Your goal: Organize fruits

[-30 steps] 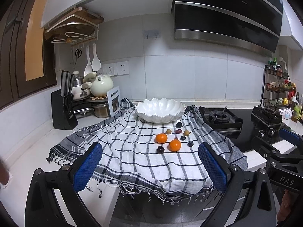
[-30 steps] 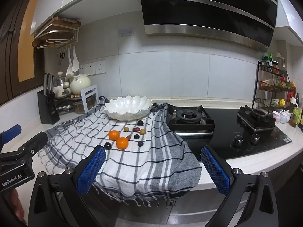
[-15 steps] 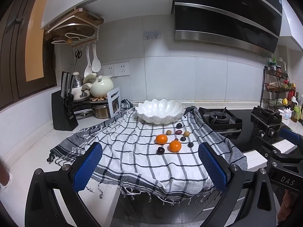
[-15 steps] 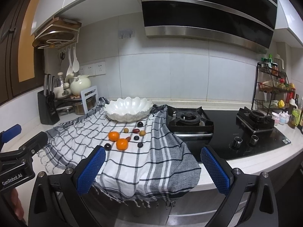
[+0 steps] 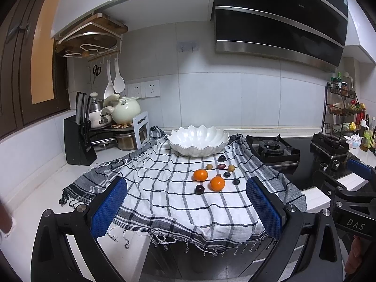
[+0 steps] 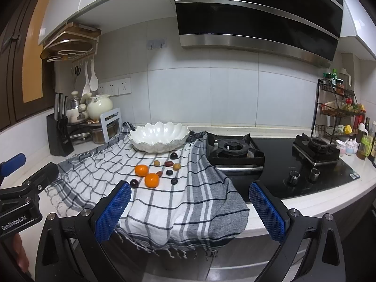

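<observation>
- A kitchen counter (image 5: 35,202) under a black range hood (image 5: 279,18) carries a checked cloth (image 5: 164,202) whose fringed edge overhangs the front, low in both views.
- At frame centre the fruits lie loose on the cloth: two mandarins (image 5: 217,183), a dark plum (image 5: 200,189) at the lower left of the cluster, and several small dark and tan fruits (image 5: 226,165) towards the scalloped white bowl (image 5: 198,139), which looks empty.
- The left gripper (image 5: 185,209) and right gripper (image 6: 189,208) both hover short of the counter, jaws spread wide, nothing between the blue pads (image 6: 111,213).
- Likely risk: a nudged round fruit rolls down the draped cloth and off the edge.
- Snagging the overhang could drag cloth, fruit and bowl forward.
- The small fruits sit close together, so closing on one may knock its neighbours.
- The gas burner (image 6: 235,149) stands just right of the cloth; a stray fruit could lodge there.
</observation>
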A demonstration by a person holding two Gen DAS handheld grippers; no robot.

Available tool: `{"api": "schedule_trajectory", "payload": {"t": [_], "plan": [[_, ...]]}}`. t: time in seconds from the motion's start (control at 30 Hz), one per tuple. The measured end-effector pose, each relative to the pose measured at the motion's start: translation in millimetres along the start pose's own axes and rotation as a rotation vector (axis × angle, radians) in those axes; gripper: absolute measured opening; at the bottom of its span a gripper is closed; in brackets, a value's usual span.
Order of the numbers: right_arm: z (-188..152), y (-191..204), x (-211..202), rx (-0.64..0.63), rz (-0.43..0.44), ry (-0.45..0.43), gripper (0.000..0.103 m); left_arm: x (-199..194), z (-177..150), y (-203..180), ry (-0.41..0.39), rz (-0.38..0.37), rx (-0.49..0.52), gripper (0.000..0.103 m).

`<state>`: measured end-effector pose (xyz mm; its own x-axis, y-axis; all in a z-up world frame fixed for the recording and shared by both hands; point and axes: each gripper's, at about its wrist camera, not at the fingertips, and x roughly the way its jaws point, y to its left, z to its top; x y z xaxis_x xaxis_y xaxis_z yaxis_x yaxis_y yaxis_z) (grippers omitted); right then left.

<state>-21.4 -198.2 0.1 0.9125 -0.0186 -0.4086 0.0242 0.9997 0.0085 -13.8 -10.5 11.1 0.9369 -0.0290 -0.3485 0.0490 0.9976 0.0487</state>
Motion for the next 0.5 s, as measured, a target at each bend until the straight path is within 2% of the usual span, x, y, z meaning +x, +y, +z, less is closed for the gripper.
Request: {"api": "schedule_trajectory", "payload": {"t": [0.5], "plan": [[-2.0, 0.9, -0.2, 0.002, 0.000, -0.004, 0.102, 1.3, 3.7, 2.1, 0.004, -0.007, -0.002, 0.103]]}}
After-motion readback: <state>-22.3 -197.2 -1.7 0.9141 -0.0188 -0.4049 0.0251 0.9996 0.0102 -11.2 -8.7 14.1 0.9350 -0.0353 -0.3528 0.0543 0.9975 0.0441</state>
